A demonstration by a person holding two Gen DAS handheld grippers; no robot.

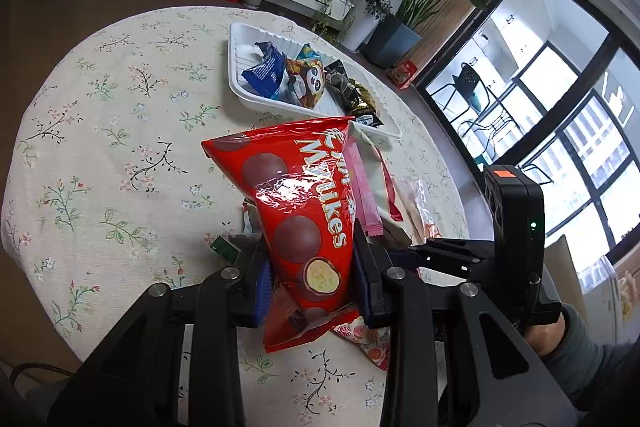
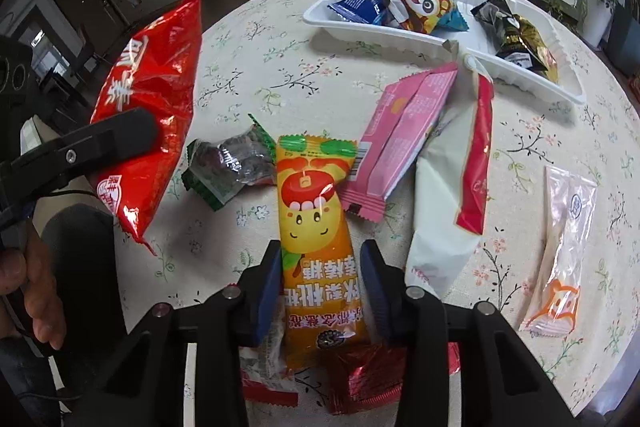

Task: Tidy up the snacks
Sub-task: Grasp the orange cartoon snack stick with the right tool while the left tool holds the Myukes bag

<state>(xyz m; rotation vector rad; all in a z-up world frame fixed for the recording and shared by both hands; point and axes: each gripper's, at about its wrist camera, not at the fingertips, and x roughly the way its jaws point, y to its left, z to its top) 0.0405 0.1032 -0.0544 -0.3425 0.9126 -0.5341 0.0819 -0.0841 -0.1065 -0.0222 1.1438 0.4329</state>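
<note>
A red bag of chocolate balls (image 1: 288, 187) is clamped upright in my left gripper (image 1: 310, 259), lifted above the flowered tablecloth. In the right wrist view the same bag (image 2: 156, 75) hangs at the left, with one black finger (image 2: 120, 135) across it. My right gripper (image 2: 320, 259) points down at the table, and its blue pads press both sides of an orange candy packet (image 2: 312, 195) with a cartoon face. The white tray (image 2: 400, 35) at the far side holds a blue packet (image 2: 360, 7), a panda packet (image 2: 420, 3) and a black-gold packet (image 2: 516, 35).
Around the orange packet lie a green-edged clear wrapper (image 2: 228, 167), a pink packet (image 2: 404, 135), a white-and-red packet (image 2: 448, 187), a clear packet (image 2: 560, 251) and red wrappers (image 2: 360, 379). A person's hand (image 2: 36, 287) is at the left. Potted plants stand beyond the round table.
</note>
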